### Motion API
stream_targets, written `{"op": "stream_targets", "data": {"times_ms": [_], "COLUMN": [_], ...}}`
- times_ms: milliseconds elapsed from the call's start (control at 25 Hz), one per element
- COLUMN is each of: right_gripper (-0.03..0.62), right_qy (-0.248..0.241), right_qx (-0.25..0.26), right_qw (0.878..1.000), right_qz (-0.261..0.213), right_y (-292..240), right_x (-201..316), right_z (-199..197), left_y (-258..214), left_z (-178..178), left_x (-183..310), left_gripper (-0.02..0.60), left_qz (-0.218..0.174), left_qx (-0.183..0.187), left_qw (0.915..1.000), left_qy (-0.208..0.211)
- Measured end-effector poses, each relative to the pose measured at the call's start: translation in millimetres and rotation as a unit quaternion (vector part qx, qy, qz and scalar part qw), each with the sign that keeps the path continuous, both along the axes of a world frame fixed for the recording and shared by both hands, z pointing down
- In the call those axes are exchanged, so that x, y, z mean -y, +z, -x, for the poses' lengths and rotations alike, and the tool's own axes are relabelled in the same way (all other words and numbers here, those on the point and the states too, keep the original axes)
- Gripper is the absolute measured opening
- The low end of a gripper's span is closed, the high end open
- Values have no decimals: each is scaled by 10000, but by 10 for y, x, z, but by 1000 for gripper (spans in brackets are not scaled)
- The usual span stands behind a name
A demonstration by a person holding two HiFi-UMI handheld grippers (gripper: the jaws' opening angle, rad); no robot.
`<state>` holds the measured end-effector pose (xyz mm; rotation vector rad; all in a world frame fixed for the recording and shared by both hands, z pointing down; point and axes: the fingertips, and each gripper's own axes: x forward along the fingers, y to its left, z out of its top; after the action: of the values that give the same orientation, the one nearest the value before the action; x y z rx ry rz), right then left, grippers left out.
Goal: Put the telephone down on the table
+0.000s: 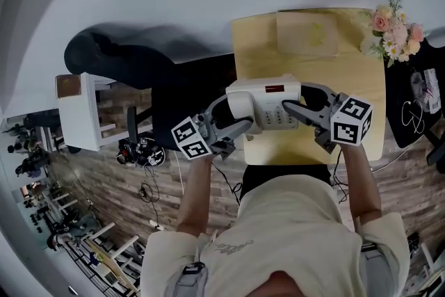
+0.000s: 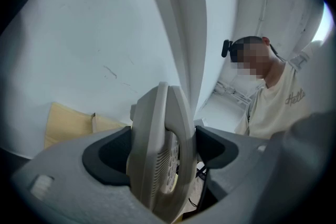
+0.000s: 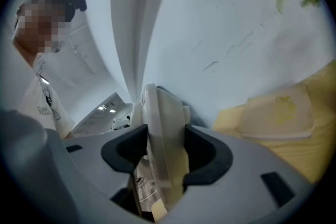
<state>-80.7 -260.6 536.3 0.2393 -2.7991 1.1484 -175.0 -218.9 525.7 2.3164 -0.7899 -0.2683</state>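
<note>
A white desk telephone (image 1: 264, 102) with a red display and a keypad hangs in the air above the near edge of the pale wooden table (image 1: 361, 73). My left gripper (image 1: 240, 125) is shut on its left side and my right gripper (image 1: 292, 108) is shut on its right side. In the left gripper view the telephone (image 2: 160, 149) stands edge-on, pinched between both dark pads (image 2: 107, 157). The right gripper view shows the telephone (image 3: 163, 149) the same way, squeezed by its pads (image 3: 202, 157).
A shallow cardboard box (image 1: 307, 33) lies at the table's far side and a bouquet of flowers (image 1: 393, 31) sits at its right corner. A black chair (image 1: 132, 59) and a white shelf unit (image 1: 83, 111) stand to the left on the wood floor.
</note>
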Motion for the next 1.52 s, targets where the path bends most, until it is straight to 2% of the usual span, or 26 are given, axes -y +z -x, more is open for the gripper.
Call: {"op": "stream_targets", "data": {"times_ms": [200, 400, 640, 1200, 1520], "right_gripper": [218, 218, 218, 219, 219], "right_qy": [186, 385, 425, 89, 129], "right_qx": [-342, -432, -539, -720, -735], "right_qw": [9980, 9948, 9923, 9843, 9754], "right_qz": [495, 842, 1027, 1609, 2076], "right_y": [576, 926, 1229, 1844, 2075], "right_x": [130, 255, 456, 707, 723], "right_z": [-118, -335, -466, -352, -320], "left_y": [567, 899, 1208, 1818, 2015], "left_z": [-70, -261, -402, -334, -296], "left_x": [205, 410, 621, 803, 858], "left_gripper": [374, 374, 374, 374, 374], "left_qz": [306, 546, 825, 1605, 1946], "left_qx": [-442, -584, -570, -566, -547], "left_qw": [9985, 9965, 9941, 9853, 9793], "left_qy": [63, 252, 405, 165, 120]}}
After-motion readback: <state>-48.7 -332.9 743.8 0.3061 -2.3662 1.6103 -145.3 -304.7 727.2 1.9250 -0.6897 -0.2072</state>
